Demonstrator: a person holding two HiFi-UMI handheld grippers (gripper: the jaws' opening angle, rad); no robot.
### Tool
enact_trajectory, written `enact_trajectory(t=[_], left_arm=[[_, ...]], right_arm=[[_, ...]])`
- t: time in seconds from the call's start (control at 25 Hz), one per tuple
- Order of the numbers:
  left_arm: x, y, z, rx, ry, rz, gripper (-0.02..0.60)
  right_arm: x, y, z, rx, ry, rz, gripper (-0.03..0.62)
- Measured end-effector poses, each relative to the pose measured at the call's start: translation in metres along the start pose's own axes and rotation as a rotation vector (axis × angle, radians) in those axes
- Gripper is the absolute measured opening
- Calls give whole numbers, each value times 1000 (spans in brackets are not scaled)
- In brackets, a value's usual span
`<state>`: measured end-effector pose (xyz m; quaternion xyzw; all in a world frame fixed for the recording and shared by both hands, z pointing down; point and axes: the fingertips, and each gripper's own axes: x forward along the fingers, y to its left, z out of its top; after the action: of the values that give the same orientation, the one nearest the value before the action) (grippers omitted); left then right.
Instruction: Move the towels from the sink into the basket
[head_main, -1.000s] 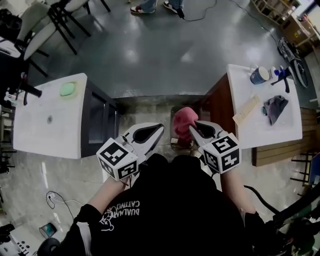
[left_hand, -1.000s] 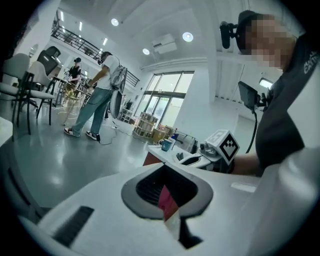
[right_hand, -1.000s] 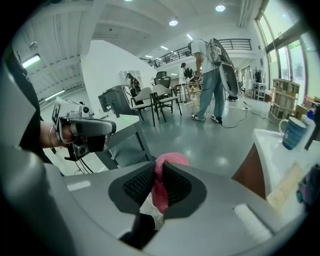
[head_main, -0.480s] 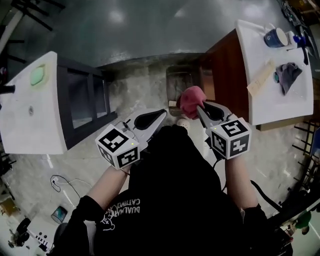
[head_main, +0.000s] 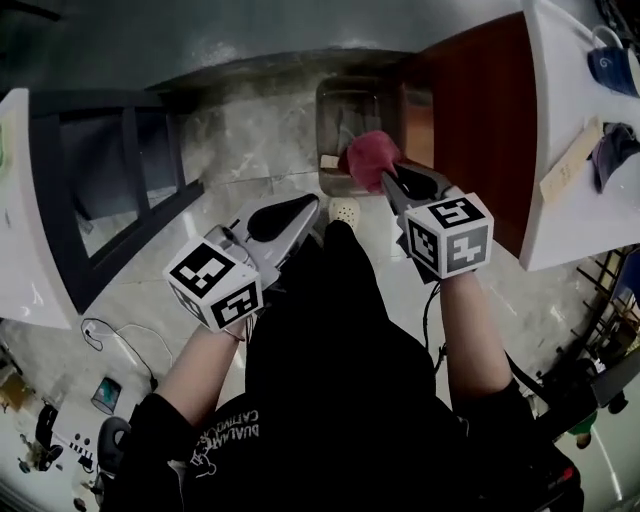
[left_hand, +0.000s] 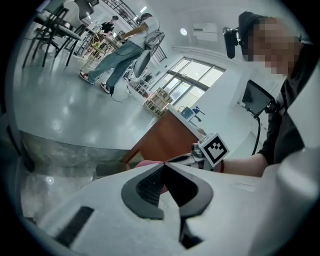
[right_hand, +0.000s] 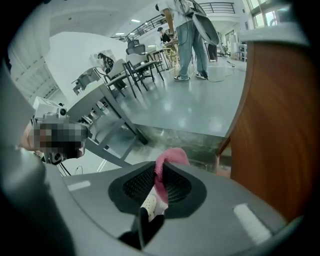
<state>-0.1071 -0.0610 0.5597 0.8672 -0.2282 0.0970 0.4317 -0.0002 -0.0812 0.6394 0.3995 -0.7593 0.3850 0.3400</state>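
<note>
Over the basket (head_main: 324, 120), clamping the pink towel (head_main: 372, 158) in the right gripper (head_main: 392, 180), left gripper (head_main: 308, 210) closed on nothing; best to centre past the rim before releasing.

The right tongs (head_main: 386, 173) have been brought down and forward with the pink towel (head_main: 368, 157) clamped in them. The towel, hanging over bare floor a second ago, is now seen against the near rim of the basket (head_main: 350, 100). Whether it is above the rim or already inside it cannot be judged from this angle. The basket, barely visible a second ago, has been brought into full view as the head camera dipped lower. The left tongs (head_main: 312, 204) have been lowered too and rolled, and their marker cube is shifted toward the lower left of the head view. The white table (head_main: 25, 220) at the left has been pushed mostly out of the picture.
</note>
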Motion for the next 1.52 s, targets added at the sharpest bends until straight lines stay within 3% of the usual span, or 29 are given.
enact_trajectory(t=[0.28,0.56,0.8,0.96,1.24,1.4,1.52], left_arm=[[24,30,-13,-20,25,51,-2],[38,63,-40,-89,-8,96,-2],[50,108,-82,-157,14,144,-2],[63,120,-101,-196,-12,124,-2],[72,126,-139,-129,79,61,-2],[70,122,-143,-99,53,-4,-2],[74,121,-147,-23,48,-26,-2]], right_arm=[[81,-37,-46,64,110,18,51],[148,-78,-106,139,249,9,51],[200,-107,-141,167,318,-17,51],[227,-128,-169,185,343,-26,51],[265,-126,-196,388,363,84,46],[276,-122,-224,408,426,80,44],[279,-116,-246,387,486,93,44]])
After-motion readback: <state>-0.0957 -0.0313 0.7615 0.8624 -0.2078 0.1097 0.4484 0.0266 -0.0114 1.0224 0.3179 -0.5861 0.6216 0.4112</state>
